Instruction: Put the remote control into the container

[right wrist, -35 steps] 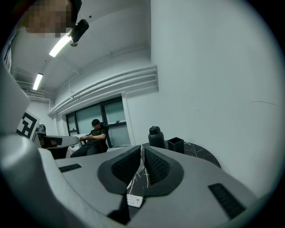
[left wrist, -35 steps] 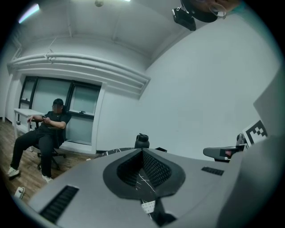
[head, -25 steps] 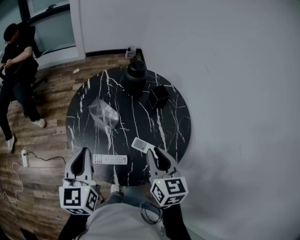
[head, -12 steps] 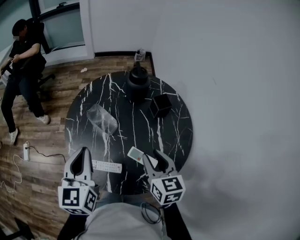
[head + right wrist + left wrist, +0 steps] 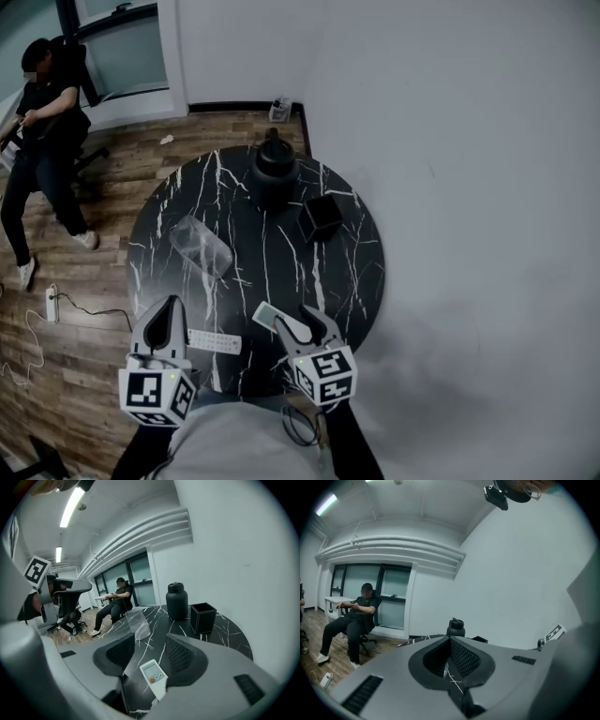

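Head view, right gripper (image 5: 300, 323): jaws spread, and they have just been opening. It hangs over the near edge of the round black marble table (image 5: 356, 272).
Head view, small white remote (image 5: 265, 315): flat on the table, just ahead of the right gripper's tips and a little to their left. No pad can be seen touching it.
Head view, left gripper (image 5: 169, 309): jaws pressed together, nothing in them.
Head view, long remote (image 5: 216, 342): lies beside the left gripper, which covers its left end.
Head view, clear container (image 5: 202, 246): on its side at the table's left, well apart from both remotes.
Head view, far side: a black jug (image 5: 275, 172) and a black box (image 5: 321, 216).
Left gripper view, left gripper (image 5: 450, 641): pads closed on each other.
Left gripper view, hidden: the gripper's grey body blocks nearly all the tabletop. Only the black jug (image 5: 455, 626) and a seated person (image 5: 354, 616) rise clear of it.
Right gripper view, right gripper (image 5: 150, 656): pads stand apart, with the small white remote (image 5: 153, 677) on the table between them, nearer the right pad and clear of both.
Right gripper view, cut off: the remote's near end goes under the gripper body.
Right gripper view, clear container (image 5: 138, 623): beyond the jaws, its mouth hard to make out.
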A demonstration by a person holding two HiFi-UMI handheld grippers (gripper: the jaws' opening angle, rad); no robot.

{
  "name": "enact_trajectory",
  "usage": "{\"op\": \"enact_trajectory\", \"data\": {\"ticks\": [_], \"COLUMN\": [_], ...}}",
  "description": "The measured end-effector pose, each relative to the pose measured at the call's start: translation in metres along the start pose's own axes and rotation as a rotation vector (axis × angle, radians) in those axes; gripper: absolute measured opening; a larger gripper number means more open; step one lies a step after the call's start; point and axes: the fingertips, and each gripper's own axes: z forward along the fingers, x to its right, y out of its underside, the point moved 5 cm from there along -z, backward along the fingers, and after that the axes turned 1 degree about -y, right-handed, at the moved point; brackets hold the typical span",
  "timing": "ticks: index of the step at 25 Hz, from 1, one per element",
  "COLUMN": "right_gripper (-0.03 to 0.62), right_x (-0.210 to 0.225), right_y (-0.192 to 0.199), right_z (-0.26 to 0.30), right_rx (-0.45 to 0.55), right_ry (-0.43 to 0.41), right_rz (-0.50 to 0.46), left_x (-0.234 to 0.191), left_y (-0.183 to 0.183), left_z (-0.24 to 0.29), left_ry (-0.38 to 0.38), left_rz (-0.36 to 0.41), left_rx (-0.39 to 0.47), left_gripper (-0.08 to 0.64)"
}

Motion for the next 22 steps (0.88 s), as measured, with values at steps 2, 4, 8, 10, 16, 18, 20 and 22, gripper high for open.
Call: {"op": "enact_trajectory", "data": {"ticks": [2,4,8,10,16,18,20,22], "right_gripper": [0.194,0.198,0.219,0.233,0.252,0.257,0.262,0.267], "right_x": [-0.002,-0.003,-0.005,-0.006,-0.012,-0.013,-0.014,-0.015], "right_y": [0.005,0.007,0.018,0.021,0.041,0.047,0.052,0.055], "right_z": [0.007,0.014,0.03,0.037,0.054,0.058,0.063,0.066], "right_rx": [-0.031,-0.057,-0.117,-0.157,-0.286,-0.318,-0.346,-0.367], "right_ry": [-0.008,-0.012,-0.031,-0.045,-0.075,-0.089,-0.103,-0.116], "right_rz": [-0.012,-0.03,-0.084,-0.105,-0.17,-0.189,-0.2,-0.2], "left_x": [-0.004,-0.008,-0.017,-0.023,-0.036,-0.04,-0.044,-0.048], "left_y": [0.002,0.002,0.002,0.002,0.002,0.002,0.002,0.001], "left_z": [0.007,0.012,0.019,0.022,0.027,0.029,0.03,0.03], "left_ry": [0.0,0.01,0.024,0.027,0.034,0.034,0.031,0.029], "left_rz": [0.002,-0.001,-0.006,-0.011,-0.026,-0.031,-0.036,-0.038], "left_rx": [-0.023,-0.033,-0.035,-0.038,-0.043,-0.043,-0.044,-0.046], "left_gripper": [0.009,0.009,0.009,0.009,0.009,0.009,0.009,0.009]}}
